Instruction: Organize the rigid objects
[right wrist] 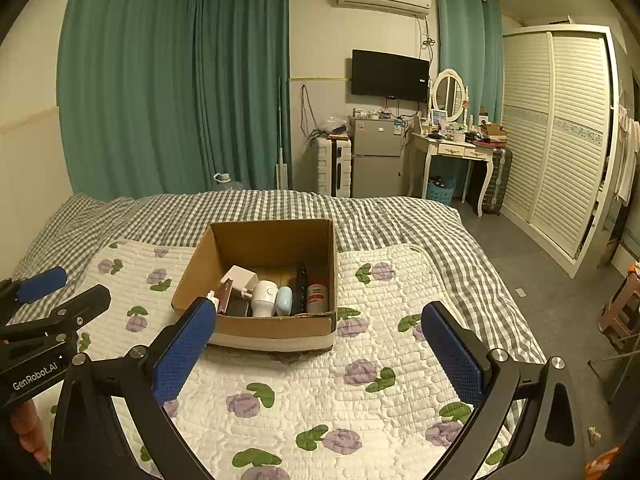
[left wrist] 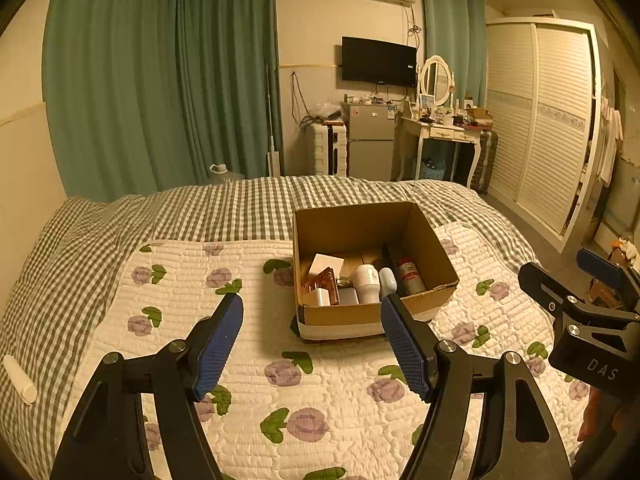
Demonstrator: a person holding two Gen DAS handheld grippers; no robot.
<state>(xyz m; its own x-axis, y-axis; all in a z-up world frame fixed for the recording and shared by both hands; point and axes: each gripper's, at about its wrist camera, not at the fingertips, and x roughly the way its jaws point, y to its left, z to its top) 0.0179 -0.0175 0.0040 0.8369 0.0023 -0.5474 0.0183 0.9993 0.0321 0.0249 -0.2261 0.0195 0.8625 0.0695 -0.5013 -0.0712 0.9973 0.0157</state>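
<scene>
Box point(left wrist: 362, 240) lies beyond both empty tongs.

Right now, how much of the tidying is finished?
Mostly done, it seems: the cardboard box on the bed already holds a bottle, a charger and other bits. Both the left claw and right claw are open, holding nothing. A white tube lies outside the box.

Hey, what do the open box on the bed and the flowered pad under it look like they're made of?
Box: probably corrugated cardboard, matte brown, with raw-cut edges and folded walls. Flowered pad: looks like quilted fabric, soft and matte, puffed in stitched rows.
</scene>
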